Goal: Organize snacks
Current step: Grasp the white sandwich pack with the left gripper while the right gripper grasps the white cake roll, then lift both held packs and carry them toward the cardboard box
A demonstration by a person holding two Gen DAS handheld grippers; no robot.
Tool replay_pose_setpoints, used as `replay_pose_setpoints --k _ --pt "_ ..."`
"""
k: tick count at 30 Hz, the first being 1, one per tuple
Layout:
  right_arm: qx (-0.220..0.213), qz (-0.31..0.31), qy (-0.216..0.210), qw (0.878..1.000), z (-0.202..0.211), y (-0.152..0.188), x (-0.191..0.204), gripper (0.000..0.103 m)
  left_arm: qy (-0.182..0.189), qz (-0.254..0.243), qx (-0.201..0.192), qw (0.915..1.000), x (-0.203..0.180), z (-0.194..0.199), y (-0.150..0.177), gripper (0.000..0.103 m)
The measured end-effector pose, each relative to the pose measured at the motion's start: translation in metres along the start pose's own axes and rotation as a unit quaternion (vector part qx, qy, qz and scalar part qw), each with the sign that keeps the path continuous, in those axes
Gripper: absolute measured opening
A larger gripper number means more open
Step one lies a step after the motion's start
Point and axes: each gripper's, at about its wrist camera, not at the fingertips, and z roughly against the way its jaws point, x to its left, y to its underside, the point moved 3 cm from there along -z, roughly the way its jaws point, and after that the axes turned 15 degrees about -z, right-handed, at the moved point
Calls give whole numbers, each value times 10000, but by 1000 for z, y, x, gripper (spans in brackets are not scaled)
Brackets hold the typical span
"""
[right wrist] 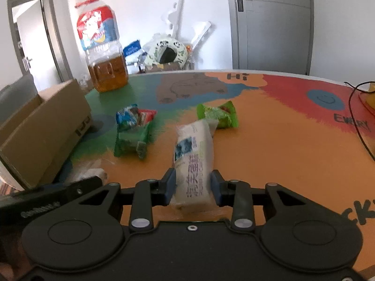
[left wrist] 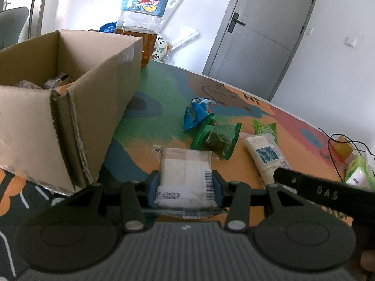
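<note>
We have the left tongs (left wrist: 186,183) clamped on the clear packet (left wrist: 186,171), cardboard box (left wrist: 70,107) just left; right tongs (right wrist: 193,188) straddle the white packet (right wrist: 193,154), lengthwise, grip uncertain.

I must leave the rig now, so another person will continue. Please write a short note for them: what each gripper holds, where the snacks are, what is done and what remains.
Left gripper: shut on a clear-wrapped snack, beside the box.
Right gripper: jaws around the white pack, which lies on the table; whether they grip it is unclear.
Done: some snacks already lie in the box.
Left: the blue pack, two green packs, plus both packs at the grippers.
</note>
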Motion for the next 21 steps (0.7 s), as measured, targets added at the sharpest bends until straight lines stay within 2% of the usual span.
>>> replay_pose_setpoints --k 2,3,12,15,21 --pt "-21 24 -33 10000 -1 -2 2 51 -31 -70 9 10000 -2 -1 0 46" --pt "-37 60 -15 10000 -3 -2 3 53 -51 -117 16 9999 -4 -1 0 47" --pt "95 226 117 9996 -24 7 6 53 -205 -541 56 9983 -14 -5 2 52" --pt "78 336 213 9992 -22 8 7 41 -286 -727 36 9969 -18 -6 3 50" --pt "14 175 152 9997 -8 6 0 32 -151 -581 4 9982 -13 -1 1 46"
